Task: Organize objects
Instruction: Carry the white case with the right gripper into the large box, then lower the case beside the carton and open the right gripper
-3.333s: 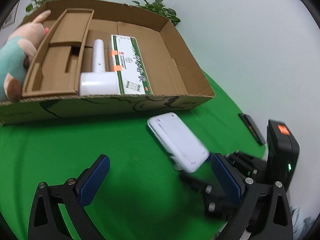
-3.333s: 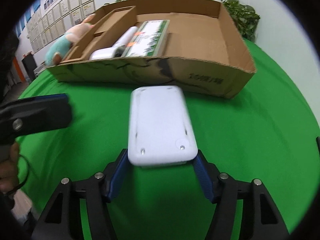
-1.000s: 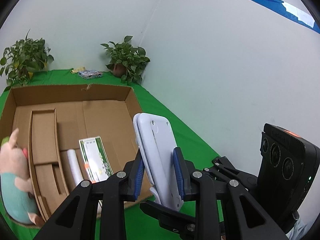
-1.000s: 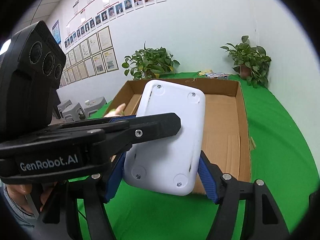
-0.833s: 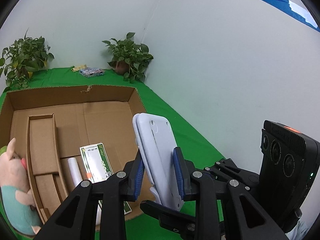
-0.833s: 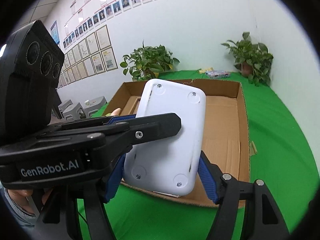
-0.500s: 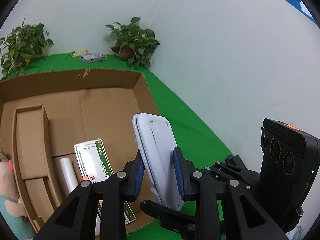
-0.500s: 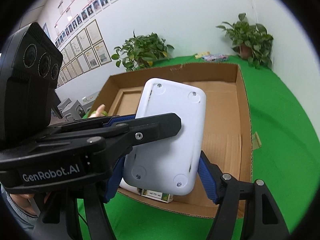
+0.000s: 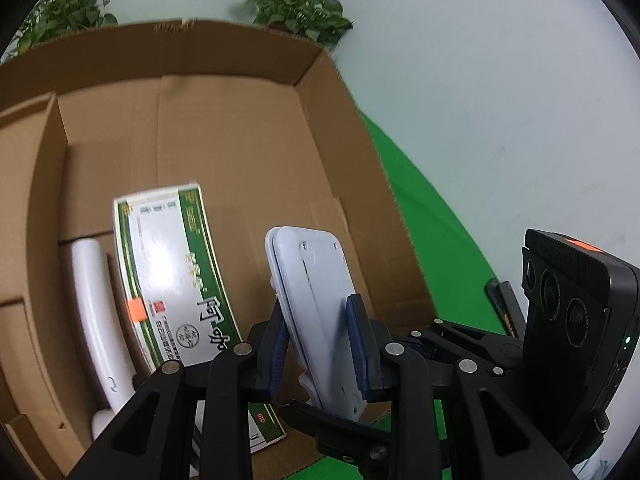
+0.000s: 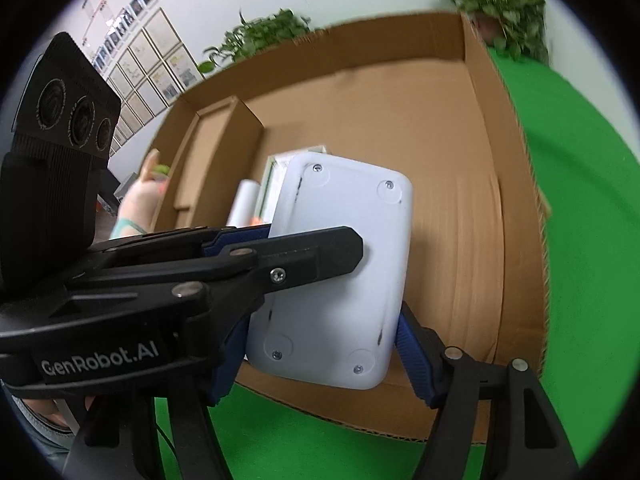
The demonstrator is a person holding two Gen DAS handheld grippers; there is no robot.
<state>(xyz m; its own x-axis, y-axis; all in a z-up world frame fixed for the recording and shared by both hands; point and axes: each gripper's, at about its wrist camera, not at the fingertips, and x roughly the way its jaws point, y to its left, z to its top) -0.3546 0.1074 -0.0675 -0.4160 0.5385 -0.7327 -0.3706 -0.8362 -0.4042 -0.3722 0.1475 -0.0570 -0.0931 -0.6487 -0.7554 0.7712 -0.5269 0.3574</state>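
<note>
A flat white plastic device [image 9: 310, 288] [image 10: 352, 216] is held on edge by both grippers above the open cardboard box [image 9: 240, 128] [image 10: 500, 168]. My left gripper [image 9: 318, 342] is shut across its thin faces. My right gripper [image 10: 320, 344] is shut across its width at the lower end, with the left gripper crossing in front. The device hangs over the box's near right part, beside a green and white carton [image 9: 172, 276] [image 10: 276, 168] and a white tube [image 9: 100, 320] [image 10: 244, 204] lying inside the box.
A cardboard insert [image 9: 28, 208] [image 10: 216, 152] fills the box's left side. A pink and teal plush toy [image 10: 140, 204] leans outside the left wall. Green cloth [image 9: 424, 216] [image 10: 580, 200] covers the table. Potted plants [image 9: 296, 4] stand behind the box. A dark flat object [image 9: 500, 304] lies at right.
Both grippers have carried the white device forward and down toward the box, whose inside now fills most of each view. The grip on the device is unchanged.
</note>
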